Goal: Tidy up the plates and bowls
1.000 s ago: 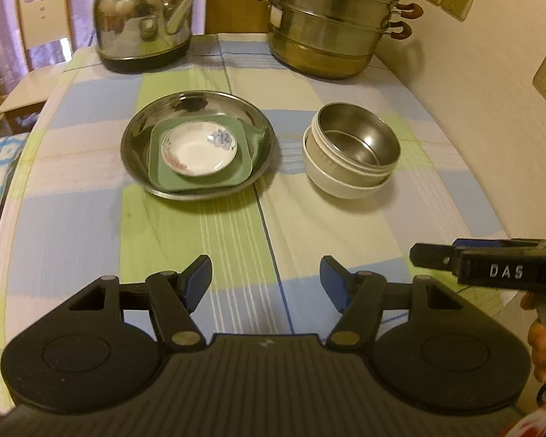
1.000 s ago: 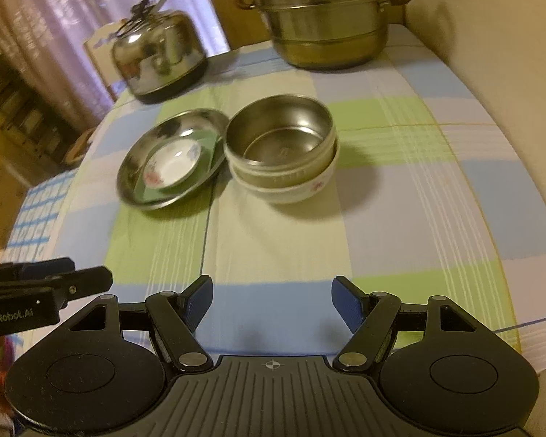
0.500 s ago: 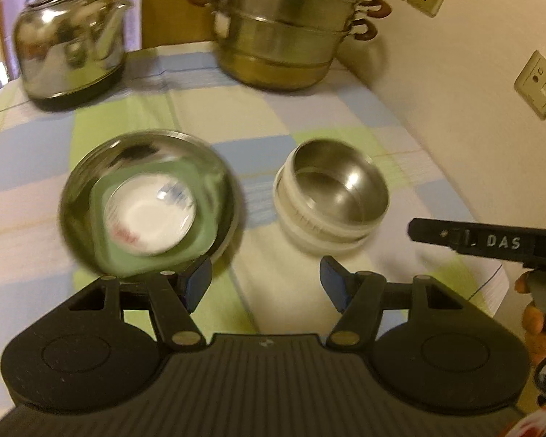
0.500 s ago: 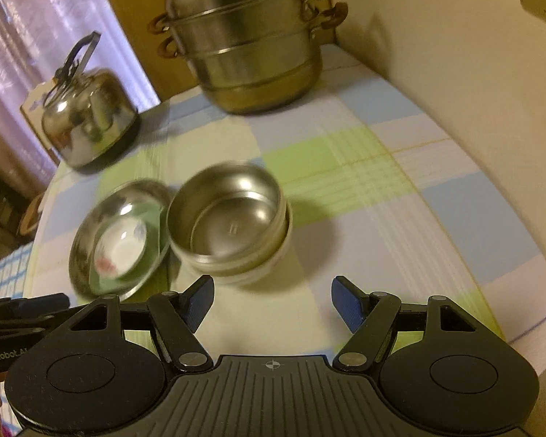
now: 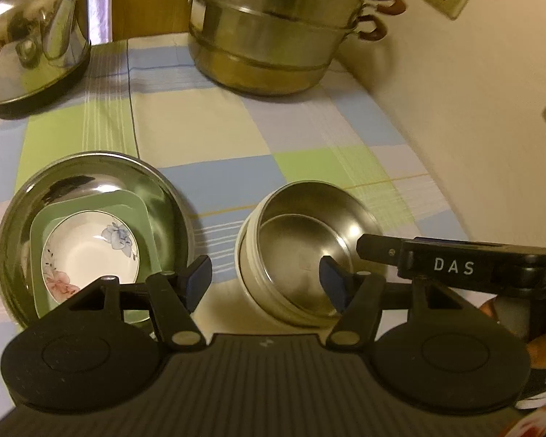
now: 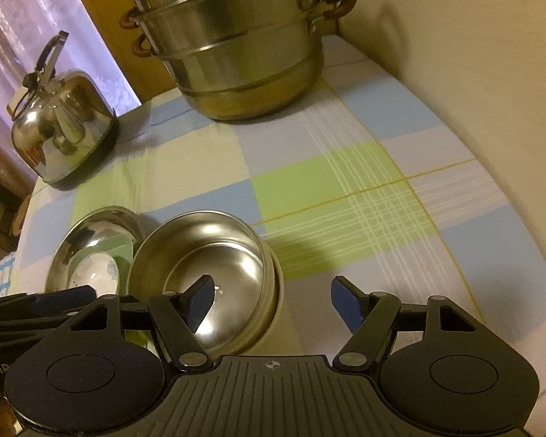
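Observation:
A steel plate (image 5: 153,178) holds a green square dish (image 5: 142,204) with a white floral saucer (image 5: 87,251) inside it. To its right a steel bowl (image 5: 302,233) is nested in a white bowl (image 5: 251,291). My left gripper (image 5: 265,284) is open, its fingertips over the gap between plate and bowls. My right gripper (image 6: 273,298) is open, its left finger over the steel bowl (image 6: 207,255), its right finger outside the rim. The plate (image 6: 91,229) shows to the left in the right wrist view.
A steel kettle (image 5: 29,36) stands at the back left and a stacked steamer pot (image 5: 273,25) at the back centre. A wall (image 5: 473,109) runs along the table's right edge. The checked tablecloth (image 5: 200,123) lies between the pots and the dishes.
Both grippers have moved forward toward the dishes. The stacked bowls and plate now sit right at the fingertips. Both stay open.

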Available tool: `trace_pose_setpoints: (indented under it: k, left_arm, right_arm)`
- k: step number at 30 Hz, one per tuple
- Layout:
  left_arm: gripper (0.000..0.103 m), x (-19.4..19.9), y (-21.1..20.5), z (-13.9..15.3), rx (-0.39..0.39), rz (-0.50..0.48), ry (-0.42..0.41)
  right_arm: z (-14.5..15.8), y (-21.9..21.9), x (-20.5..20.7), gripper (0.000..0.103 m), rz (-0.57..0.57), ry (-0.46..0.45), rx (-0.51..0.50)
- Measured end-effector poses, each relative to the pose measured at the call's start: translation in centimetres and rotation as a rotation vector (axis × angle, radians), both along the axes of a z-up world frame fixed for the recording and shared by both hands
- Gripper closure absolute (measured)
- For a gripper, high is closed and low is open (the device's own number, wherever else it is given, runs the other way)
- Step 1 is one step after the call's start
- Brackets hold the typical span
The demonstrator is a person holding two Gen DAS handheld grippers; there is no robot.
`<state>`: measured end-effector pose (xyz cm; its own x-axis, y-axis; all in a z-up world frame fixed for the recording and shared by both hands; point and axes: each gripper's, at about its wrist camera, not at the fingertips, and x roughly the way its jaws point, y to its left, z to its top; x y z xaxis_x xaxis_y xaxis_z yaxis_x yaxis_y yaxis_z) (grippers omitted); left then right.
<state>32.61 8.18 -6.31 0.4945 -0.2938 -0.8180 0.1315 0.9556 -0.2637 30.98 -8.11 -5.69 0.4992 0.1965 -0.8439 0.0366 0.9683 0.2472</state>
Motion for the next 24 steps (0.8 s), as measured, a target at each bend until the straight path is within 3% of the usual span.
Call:
trace_pose_setpoints:
  k: [7,9,19,24]
  left_arm:
    - [0.054,1.9,-0.6,-1.6,0.010,0.046,0.059]
    - [0.057,2.1,-0.8,-1.9,0.019,0.052,0.063]
    - [0.077,2.4,-0.6,-3.0,0.008,0.077,0.096]
    - [0.078,2.4,-1.0,-3.0,0.028,0.068,0.087]
  right_arm:
    - [-2.0,0.0,1.8,0.047,0.051,0.071,0.008]
    - [-2.5,0.0,2.0,0.057,0.064,0.093,0.011]
    - [-2.7,0.2,2.7,0.076,0.100,0.126,0.013]
    - [-2.4,1.2,2.8,0.083,0.116,0.127,-0.034]
